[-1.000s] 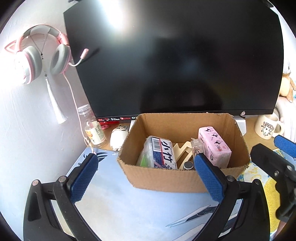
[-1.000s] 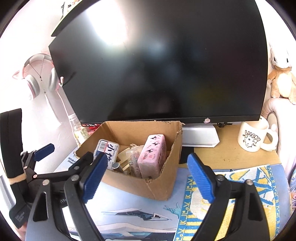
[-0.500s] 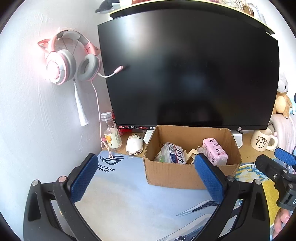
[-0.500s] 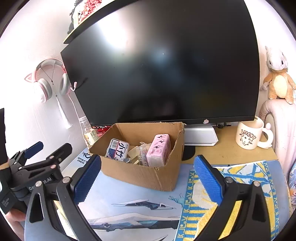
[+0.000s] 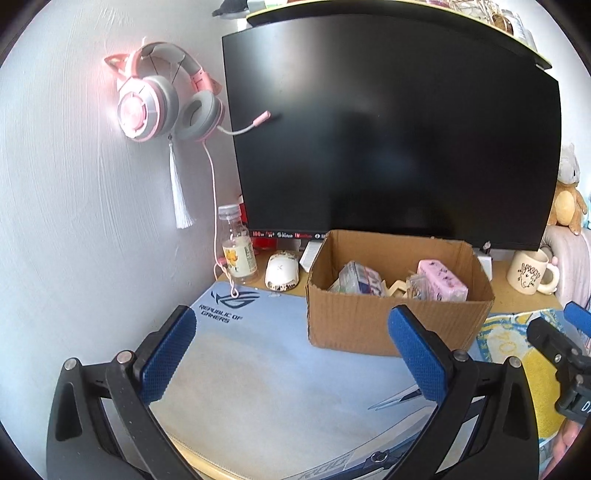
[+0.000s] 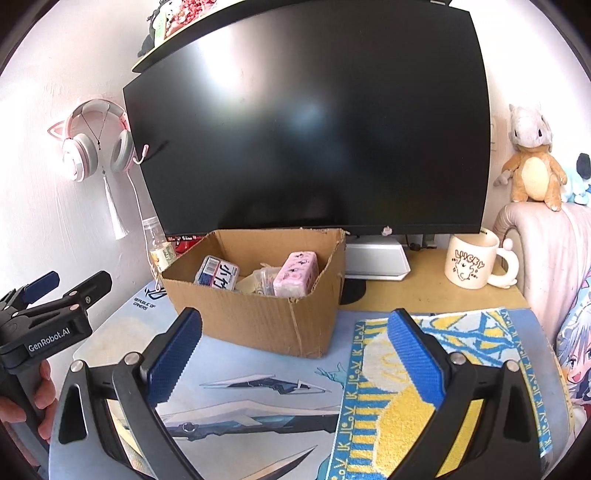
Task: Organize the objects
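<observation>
Cardboard box (image 5: 391, 317) sat on the blue mat (image 5: 266, 369) on the bench, below the dark monitor (image 5: 391, 147), holding a pink case (image 5: 441, 282) and a barcoded packet (image 6: 218, 275). My left tool (image 5: 291, 354) and my right tool (image 6: 293, 356) both hung short of it with jaws spread wide and nothing between them. Only my left view showed the white mouse (image 5: 281, 272) beside the bottle (image 5: 238, 251); only my right view showed the monitor's base (image 6: 373, 262) and the yellow towel (image 6: 413, 391) fully.

White wall (image 5: 74, 221), dark monitor (image 6: 306, 122) on wooden desk (image 6: 424, 291), shelf (image 5: 388, 14) above.
</observation>
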A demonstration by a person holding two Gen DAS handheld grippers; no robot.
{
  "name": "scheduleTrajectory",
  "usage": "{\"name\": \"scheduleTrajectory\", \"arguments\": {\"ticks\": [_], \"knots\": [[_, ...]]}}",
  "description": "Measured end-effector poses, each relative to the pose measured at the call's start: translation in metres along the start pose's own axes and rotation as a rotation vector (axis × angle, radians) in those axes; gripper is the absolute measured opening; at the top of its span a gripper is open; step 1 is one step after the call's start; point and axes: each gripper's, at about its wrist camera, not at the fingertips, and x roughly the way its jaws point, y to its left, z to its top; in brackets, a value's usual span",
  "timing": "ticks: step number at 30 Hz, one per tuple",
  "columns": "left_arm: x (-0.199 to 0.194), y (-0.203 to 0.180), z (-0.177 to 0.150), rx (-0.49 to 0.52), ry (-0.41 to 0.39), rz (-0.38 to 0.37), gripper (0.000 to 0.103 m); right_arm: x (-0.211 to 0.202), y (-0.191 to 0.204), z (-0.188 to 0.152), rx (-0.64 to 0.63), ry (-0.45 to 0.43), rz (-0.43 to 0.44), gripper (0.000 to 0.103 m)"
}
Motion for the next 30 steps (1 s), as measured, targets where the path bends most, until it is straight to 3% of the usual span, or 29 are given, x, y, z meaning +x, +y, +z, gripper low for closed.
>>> {"name": "scheduleTrajectory", "arguments": {"ticks": [9, 21, 30], "knots": [[0.013, 0.008, -0.023, -0.004, 0.04, 0.016, 0.103, 0.01, -0.008, -0.016, -0.024, 0.028, -0.027, 0.103], [0.024, -0.007, -0.023, 0.068, 0.047, 0.049, 0.103, 0.017, -0.017, -0.019, -0.019, 0.003, -0.06, 0.103], [0.023, -0.004, -0.022, 0.064, 0.05, 0.046, 0.103, 0.016, -0.015, -0.021, -0.041, -0.028, -0.082, 0.103]]}}
